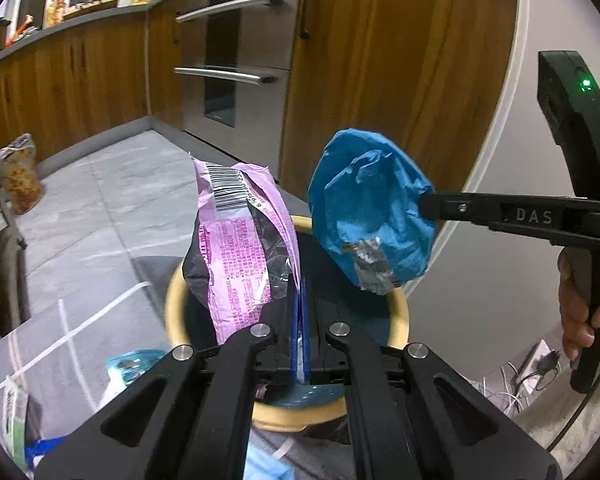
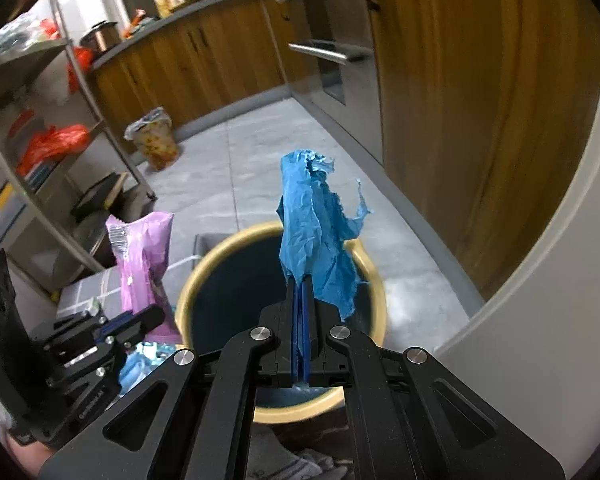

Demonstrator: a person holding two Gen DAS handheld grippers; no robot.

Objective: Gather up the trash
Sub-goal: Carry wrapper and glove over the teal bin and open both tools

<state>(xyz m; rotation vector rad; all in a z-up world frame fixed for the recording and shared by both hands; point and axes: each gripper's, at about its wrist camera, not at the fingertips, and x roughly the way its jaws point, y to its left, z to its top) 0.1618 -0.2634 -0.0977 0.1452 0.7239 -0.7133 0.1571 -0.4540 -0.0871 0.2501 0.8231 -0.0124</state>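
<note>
The pink wrapper [image 1: 240,236] stands up from the tip of the left gripper [image 1: 300,360], pinched between its blue pads, and the crumpled blue paper [image 2: 316,240] is clamped the same way in the right gripper [image 2: 300,364]. Both tongs are closed tight on their pieces, with no gap showing between the jaws.

Directly beyond and below both sets of fingers sits the bin [image 2: 188,300], a round container with a cream rim and a dark inside. Each piece hangs over or just above its mouth; neither has gone in. In the left wrist view the blue paper hangs to the right of the left tongs, well clear of the pink wrapper.

So the picking up of these two pieces looks done, and the carry to the bin seems nearly finished. What remains for them, by my judgement, is to open the jaws over the opening and let them fall.

More seems left after that: down and to the left of the left tongs lie a shiny turquoise scrap [image 1: 128,368] and a green-and-white packet [image 1: 16,408]. Farther out on the grey floor [image 2: 252,160] stands a patterned bag [image 2: 156,140] by the wooden cabinets [image 2: 188,64].
</note>
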